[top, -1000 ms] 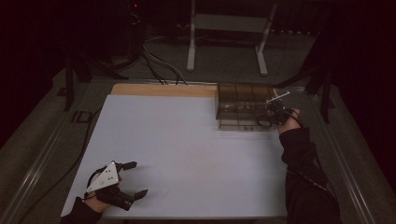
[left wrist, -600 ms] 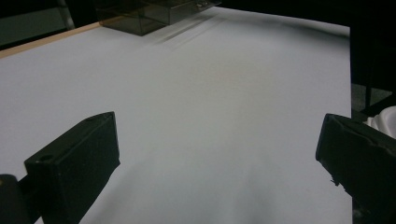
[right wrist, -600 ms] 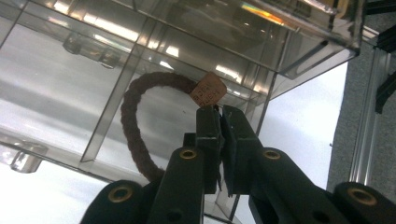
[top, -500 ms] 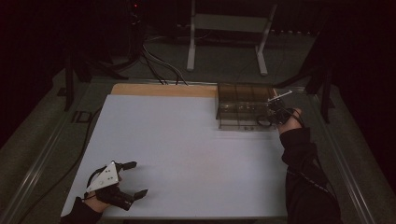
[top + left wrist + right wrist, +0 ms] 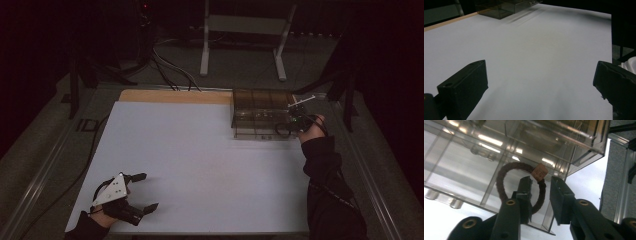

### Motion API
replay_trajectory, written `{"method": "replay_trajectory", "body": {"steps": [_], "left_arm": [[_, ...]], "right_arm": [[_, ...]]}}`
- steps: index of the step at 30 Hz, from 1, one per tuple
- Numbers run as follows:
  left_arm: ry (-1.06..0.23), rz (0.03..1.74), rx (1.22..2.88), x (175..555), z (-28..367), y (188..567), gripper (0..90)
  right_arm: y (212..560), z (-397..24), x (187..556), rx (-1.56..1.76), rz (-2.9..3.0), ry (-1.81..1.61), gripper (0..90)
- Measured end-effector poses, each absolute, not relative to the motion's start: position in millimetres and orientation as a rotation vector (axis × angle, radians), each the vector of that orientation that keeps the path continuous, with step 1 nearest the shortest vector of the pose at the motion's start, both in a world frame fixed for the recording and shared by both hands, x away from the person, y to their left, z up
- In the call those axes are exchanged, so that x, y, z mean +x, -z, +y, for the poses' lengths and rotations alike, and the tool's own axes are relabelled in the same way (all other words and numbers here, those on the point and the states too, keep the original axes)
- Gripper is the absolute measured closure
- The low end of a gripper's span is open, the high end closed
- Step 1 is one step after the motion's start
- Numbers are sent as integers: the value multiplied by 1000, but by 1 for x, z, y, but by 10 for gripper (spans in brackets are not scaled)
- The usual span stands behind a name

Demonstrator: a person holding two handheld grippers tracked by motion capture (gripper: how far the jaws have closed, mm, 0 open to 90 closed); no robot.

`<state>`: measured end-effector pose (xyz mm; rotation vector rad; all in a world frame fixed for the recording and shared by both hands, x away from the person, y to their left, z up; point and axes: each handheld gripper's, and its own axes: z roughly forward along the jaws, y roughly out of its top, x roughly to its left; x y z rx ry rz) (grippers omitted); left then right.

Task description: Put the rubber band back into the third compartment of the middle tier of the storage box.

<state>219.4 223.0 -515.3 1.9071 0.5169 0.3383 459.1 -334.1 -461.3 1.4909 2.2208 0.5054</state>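
Observation:
A dark brown hair tie (image 5: 504, 173) with a small tan tag (image 5: 539, 172) lies in a compartment of the clear smoky organizer box (image 5: 260, 102) at the table's far right. In the right gripper view my right gripper (image 5: 540, 183) reaches into that compartment. Its jaws stand a narrow gap apart with one side of the band between them, and neither jaw is pressed on it. In the high view the right gripper (image 5: 292, 124) sits at the box's right front corner. My left gripper (image 5: 146, 191) rests wide open near the table's front left corner with nothing between its jaws (image 5: 541, 75).
The white table top (image 5: 200, 150) stretches between the two hands, with a wooden strip (image 5: 175, 96) along its far edge. The box (image 5: 499, 10) stands far ahead in the left gripper view. Cables and a white stand (image 5: 240, 30) lie on the floor beyond the table.
The right hand has shifted only slightly at the box. The left gripper has not moved.

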Motion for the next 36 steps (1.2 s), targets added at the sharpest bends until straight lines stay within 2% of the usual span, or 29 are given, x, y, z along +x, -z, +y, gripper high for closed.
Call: {"method": "replay_trajectory", "body": {"steps": [3,4,12,21,23,25,33,36], "left_arm": [[-338,514,1906,219,223,515,3],[-339,515,1907,220,223,515,3],[-340,512,1906,219,223,515,3],[-341,513,1902,219,223,514,3],[-340,512,1901,219,223,514,3],[-338,516,1898,219,223,514,3],[-339,521,1896,221,222,514,3],[-337,526,1896,223,222,514,3]], "right_arm": [[457,-335,457,1499,2207,-544,611],[454,-335,455,1500,2195,-572,563],[443,-330,446,1489,2178,-686,450],[431,-317,435,1458,2149,-816,242],[430,-316,435,1453,2147,-827,221],[426,-311,433,1454,2127,-862,152],[414,-301,426,1413,2151,-988,18],[411,-297,423,1387,2158,-1014,0]]}}
